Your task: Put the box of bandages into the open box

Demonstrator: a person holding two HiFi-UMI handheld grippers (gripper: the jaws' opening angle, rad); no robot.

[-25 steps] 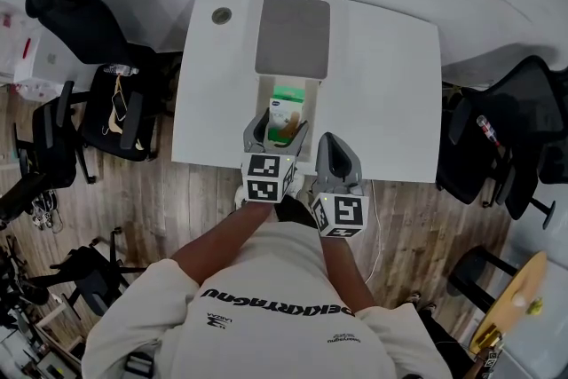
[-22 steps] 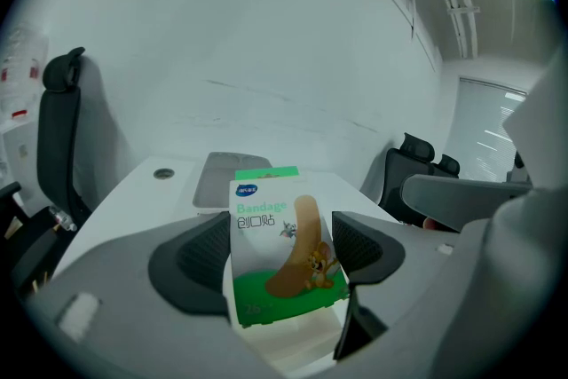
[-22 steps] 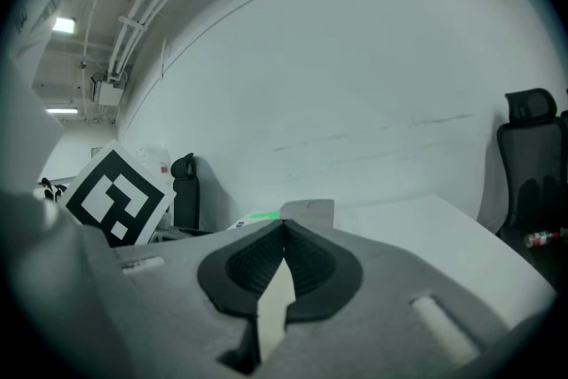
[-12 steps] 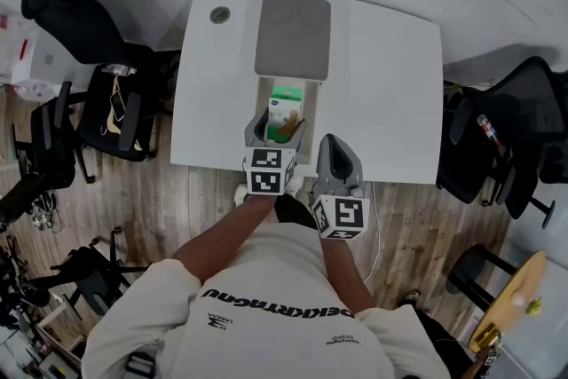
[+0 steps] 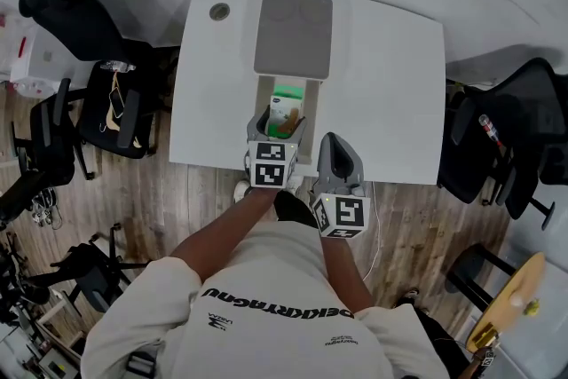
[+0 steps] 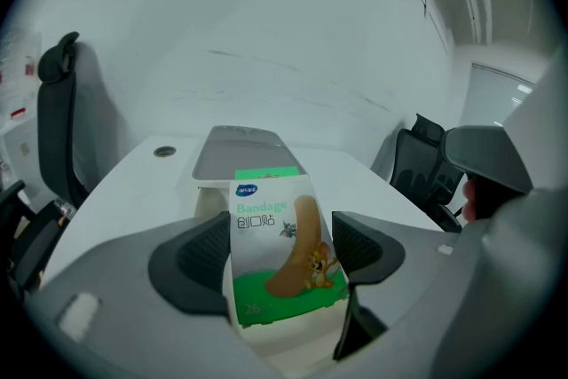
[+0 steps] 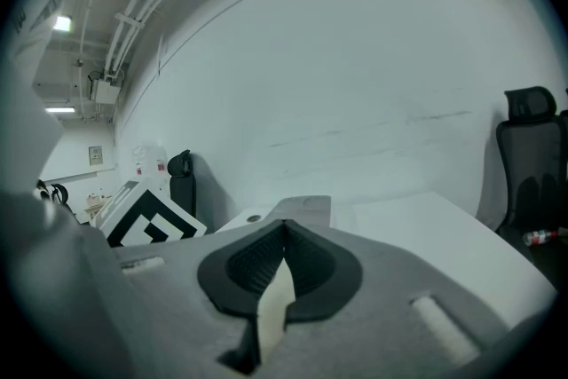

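Note:
A white and green bandage box stands upright between the jaws of my left gripper, which is shut on its two sides. It hangs over the opening of the white open box near the table's front edge, its lower part level with the rim. The open box's grey lid lies flat behind it. My right gripper is to the right, over the table's front edge, shut with nothing in it.
The white table has a round cable hole at its back left. Black office chairs stand at the left and at the right. A wooden floor lies below.
My left gripper has sunk with the bandage box toward the open box. The right gripper has stayed where it was.

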